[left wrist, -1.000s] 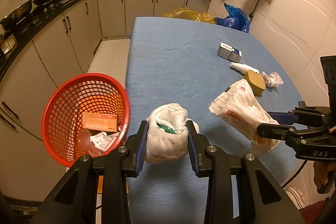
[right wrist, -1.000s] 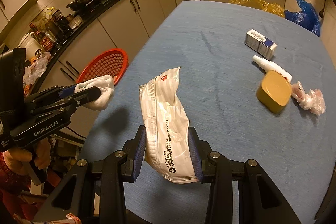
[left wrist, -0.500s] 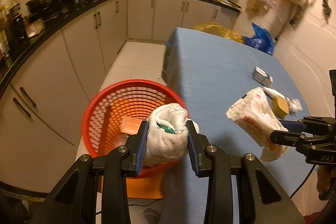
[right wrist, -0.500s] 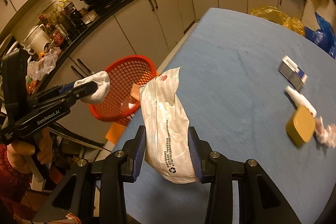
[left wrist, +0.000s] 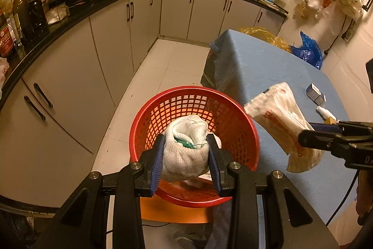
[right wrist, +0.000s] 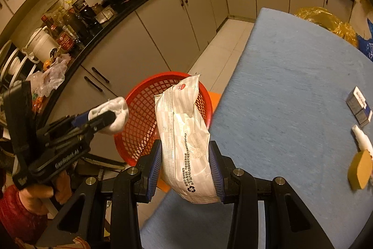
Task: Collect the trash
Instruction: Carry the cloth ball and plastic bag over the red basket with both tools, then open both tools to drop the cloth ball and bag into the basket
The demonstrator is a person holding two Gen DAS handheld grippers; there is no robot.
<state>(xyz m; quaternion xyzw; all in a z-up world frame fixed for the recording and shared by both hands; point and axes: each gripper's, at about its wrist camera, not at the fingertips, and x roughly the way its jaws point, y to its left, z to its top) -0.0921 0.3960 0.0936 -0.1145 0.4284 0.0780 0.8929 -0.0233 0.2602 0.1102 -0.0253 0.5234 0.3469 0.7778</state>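
Observation:
My left gripper (left wrist: 185, 155) is shut on a balled white cloth (left wrist: 185, 151) and holds it over the red mesh basket (left wrist: 149, 123), which stands beside the blue table (left wrist: 256, 67). Trash lies in the basket bottom, mostly hidden by the cloth. My right gripper (right wrist: 186, 160) is shut on a white plastic wrapper bag (right wrist: 186, 132), held above the table's left edge near the basket (right wrist: 139, 123). The left gripper also shows in the right wrist view (right wrist: 109, 117), over the basket rim.
A small blue-white box (right wrist: 359, 106), a white tube (right wrist: 361, 137) and a tan block (right wrist: 360, 169) lie on the table at the right. Kitchen cabinets (left wrist: 112, 48) and a counter with pans run along the left. A yellow bag (left wrist: 263, 35) sits behind the table.
Both grippers have swung left from over the table toward the basket. The cloth now hangs over the basket; the wrapper bag has come to the table's edge.

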